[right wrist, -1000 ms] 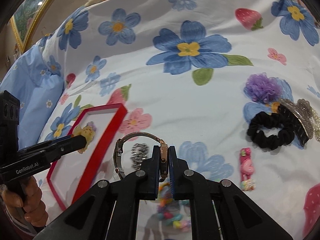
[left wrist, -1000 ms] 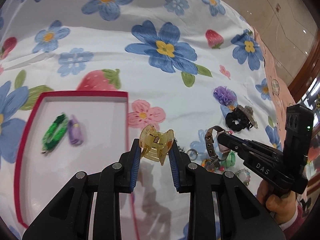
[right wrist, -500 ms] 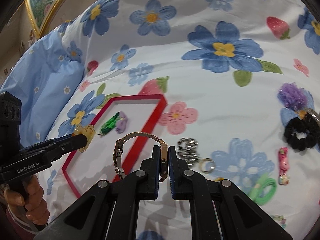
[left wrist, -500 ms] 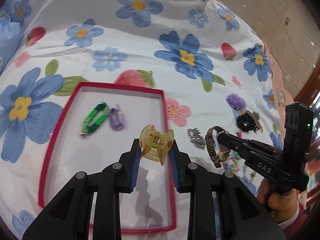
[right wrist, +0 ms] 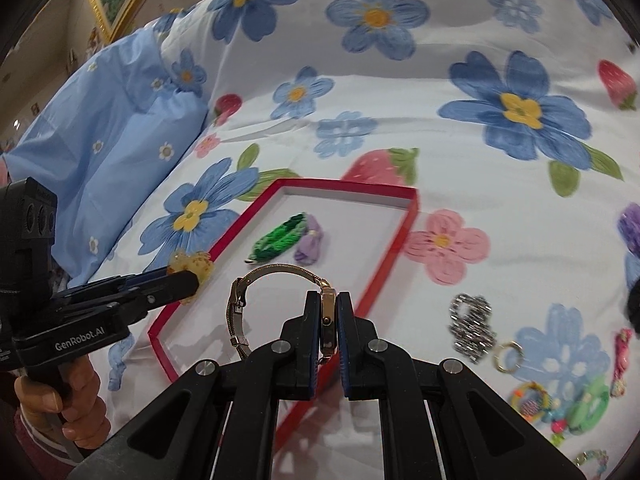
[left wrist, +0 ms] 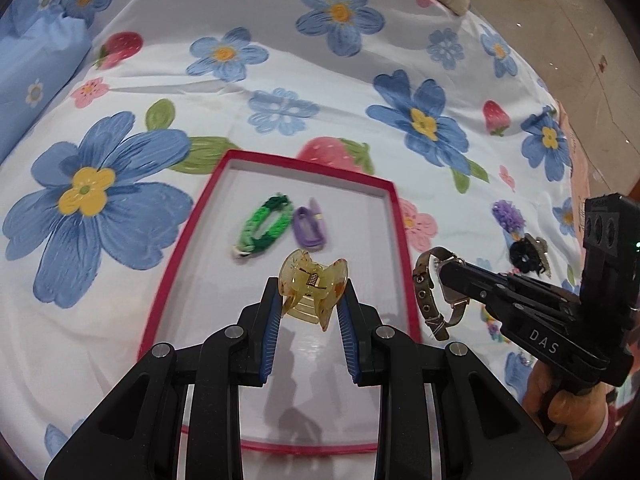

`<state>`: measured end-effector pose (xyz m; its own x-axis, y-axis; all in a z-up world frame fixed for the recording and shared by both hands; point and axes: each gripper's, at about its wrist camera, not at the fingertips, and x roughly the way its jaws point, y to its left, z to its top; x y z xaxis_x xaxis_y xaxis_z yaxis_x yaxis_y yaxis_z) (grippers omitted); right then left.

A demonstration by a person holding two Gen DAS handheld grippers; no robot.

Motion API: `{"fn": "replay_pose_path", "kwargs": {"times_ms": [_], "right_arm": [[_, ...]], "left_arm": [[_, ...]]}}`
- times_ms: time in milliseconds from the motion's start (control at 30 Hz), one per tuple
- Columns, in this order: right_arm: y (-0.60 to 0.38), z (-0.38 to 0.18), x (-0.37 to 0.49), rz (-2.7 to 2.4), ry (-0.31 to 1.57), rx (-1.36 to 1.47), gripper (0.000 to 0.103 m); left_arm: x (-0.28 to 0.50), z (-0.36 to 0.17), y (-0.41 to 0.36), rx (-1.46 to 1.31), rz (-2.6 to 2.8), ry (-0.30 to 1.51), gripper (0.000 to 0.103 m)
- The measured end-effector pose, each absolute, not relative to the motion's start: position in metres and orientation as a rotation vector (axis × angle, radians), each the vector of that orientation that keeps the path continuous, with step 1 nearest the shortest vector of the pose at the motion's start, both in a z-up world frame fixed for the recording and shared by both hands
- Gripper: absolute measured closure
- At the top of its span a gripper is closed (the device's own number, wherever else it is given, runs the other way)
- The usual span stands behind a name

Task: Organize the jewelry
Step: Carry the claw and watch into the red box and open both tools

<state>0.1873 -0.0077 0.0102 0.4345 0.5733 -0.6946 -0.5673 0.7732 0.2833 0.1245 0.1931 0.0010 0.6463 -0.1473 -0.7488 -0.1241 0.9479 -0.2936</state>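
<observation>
1 red tray, 2 items inside; 2 grippers, 1 claw clip, 1 watch

- The red tray is partly hidden by gripper fingers at its near edge.
- The bead pile is blurred.
- The black scrunchie is cut off.

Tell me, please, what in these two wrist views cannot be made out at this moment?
- Watch dial: right wrist view, covered by the right gripper pads clamping the case.
- Hair claw teeth: left wrist view, hidden between the left gripper fingers.
- Beaded pieces at lower right: right wrist view, blurred; separate items cannot be told apart.
- Red tray near corner: right wrist view, behind the right gripper's body.
</observation>
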Motion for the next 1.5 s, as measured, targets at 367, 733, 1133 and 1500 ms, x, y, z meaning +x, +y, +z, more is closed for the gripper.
{"fn": "replay_pose_path", "kwargs": {"times_ms": [367,733,1133,1500], "right_arm": [[0.045,-0.009,0.210,0.730,0.917,-0.077,0.095],[0.069,-0.036,0.234,0.692,0.974,-0.197,0.095],[0.078,-0.047,0.239,0.701,1.005,-0.247,0.090],[0.074,-0.042,0.239,0.720,0.997,-0.211,0.081]], "left_arm": [[0.145,-0.031,0.218,-0.352,0.029,0.933,0.078],[0.175,-0.057,0.223,-0.320,0.040,1.005,0.077],[0.183,-0.066,0.217,-0.291,0.036,1.045,0.077],[0.183,-0.066,0.220,-0.304,0.055,1.051,0.068]]}}
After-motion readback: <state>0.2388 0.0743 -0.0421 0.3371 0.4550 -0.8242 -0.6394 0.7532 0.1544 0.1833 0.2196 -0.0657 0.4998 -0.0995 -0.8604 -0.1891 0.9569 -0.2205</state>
